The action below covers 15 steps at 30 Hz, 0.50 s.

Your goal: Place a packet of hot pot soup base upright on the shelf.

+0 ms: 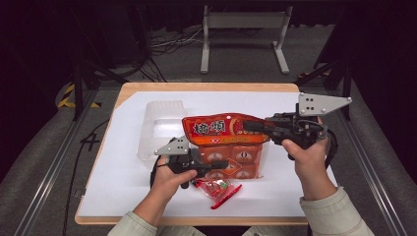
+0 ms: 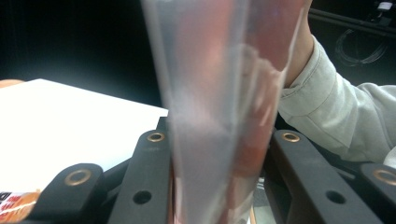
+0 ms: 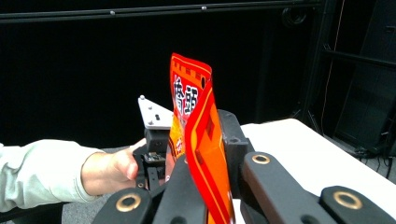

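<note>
An orange snack bag point(image 1: 216, 129) with printed characters is held up over the white table sheet point(image 1: 118, 187) between both grippers. My right gripper point(image 1: 249, 126) is shut on the bag's upper right edge; in the right gripper view the bag point(image 3: 189, 88) stands upright between that gripper's point(image 3: 210, 156) jaws. My left gripper point(image 1: 223, 164) is shut on the bag's lower part. In the left gripper view the bag's pale translucent film point(image 2: 219, 70) rises between that gripper's point(image 2: 222, 138) jaws. Small red sachets point(image 1: 217, 189) lie on the sheet just below the bag.
A clear plastic tray point(image 1: 158, 129) lies at the left of the bag. The other hand and the left gripper point(image 3: 154, 119) show beyond the bag in the right gripper view. A grey sleeve point(image 2: 327, 112) is close by in the left gripper view. A metal stand point(image 1: 244, 22) sits behind the table.
</note>
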Tool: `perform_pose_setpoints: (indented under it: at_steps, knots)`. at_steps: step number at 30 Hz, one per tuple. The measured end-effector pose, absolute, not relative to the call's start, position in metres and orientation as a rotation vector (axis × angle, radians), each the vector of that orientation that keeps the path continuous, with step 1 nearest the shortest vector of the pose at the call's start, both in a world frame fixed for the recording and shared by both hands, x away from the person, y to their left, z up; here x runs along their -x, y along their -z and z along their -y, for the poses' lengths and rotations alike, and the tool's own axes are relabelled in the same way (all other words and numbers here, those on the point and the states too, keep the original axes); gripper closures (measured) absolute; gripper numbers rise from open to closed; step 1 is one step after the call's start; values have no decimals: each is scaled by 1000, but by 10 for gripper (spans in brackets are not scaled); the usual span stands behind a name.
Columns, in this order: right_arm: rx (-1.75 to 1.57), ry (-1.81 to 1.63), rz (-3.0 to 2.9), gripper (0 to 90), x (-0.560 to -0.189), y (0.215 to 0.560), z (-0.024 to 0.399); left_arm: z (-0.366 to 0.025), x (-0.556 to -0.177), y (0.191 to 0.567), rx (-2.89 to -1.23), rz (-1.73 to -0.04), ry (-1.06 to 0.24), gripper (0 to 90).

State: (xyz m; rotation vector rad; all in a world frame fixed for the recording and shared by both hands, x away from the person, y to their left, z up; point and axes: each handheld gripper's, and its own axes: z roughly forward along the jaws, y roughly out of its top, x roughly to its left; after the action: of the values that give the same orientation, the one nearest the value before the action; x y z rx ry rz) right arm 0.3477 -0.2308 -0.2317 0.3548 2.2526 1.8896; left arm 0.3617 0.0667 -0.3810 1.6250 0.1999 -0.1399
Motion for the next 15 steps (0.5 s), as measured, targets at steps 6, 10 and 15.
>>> perform_pose_setpoints:
  at_steps: [6,10,15]
  knots:
    - [-369,-1870,-2262,900,-350,233,232,-67,-360,380,-1640,-228,139,712]
    - [-405,-1820,-2260,872,-352,234,232,-69,-361,379,-1658,-252,90,713]
    - [-438,-1796,-2249,798,-353,237,230,-71,-359,377,-1668,-268,72,714]
